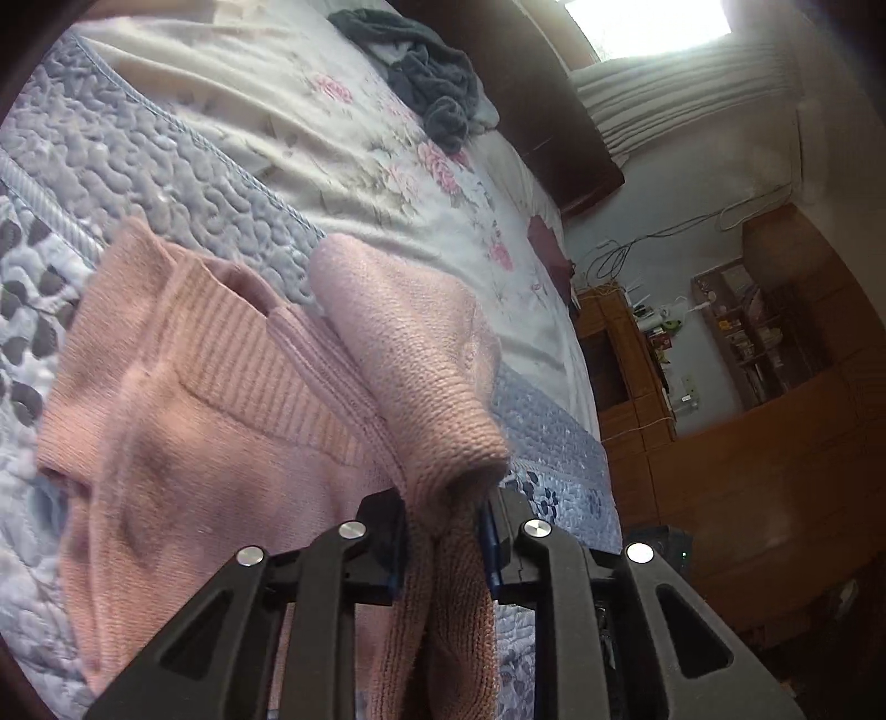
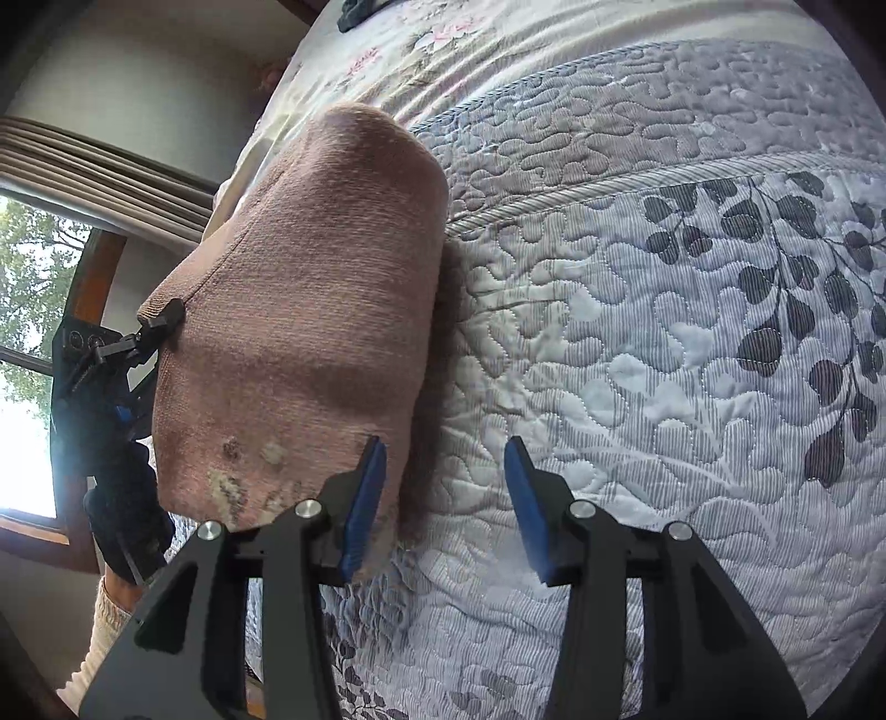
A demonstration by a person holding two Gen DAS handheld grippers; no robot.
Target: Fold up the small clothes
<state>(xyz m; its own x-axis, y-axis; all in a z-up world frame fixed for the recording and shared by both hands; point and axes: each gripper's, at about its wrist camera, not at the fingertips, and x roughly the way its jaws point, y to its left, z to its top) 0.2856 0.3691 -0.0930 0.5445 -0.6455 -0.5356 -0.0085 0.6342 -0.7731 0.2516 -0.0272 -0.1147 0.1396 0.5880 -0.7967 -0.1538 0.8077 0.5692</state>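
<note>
A small pink knitted sweater [image 1: 183, 432] lies on the quilted bed cover [image 1: 138, 160], its ribbed neck toward the upper left. My left gripper [image 1: 446, 545] is shut on a bunched fold of the sweater, lifted off the bed. In the right wrist view the same pink sweater [image 2: 310, 310] hangs folded over to the left, its left edge pinched by the left gripper [image 2: 160, 321]. My right gripper [image 2: 446, 504] stands open just right of the sweater, above the quilt [image 2: 664, 332], nothing between its blue pads [image 2: 362, 498].
A dark grey garment [image 1: 432, 72] lies heaped on the floral sheet [image 1: 343, 166] near the headboard. Wooden cabinets [image 1: 747, 387] and a window [image 1: 648, 27] stand beyond the bed edge. A person's sleeve [image 2: 105, 626] shows at lower left.
</note>
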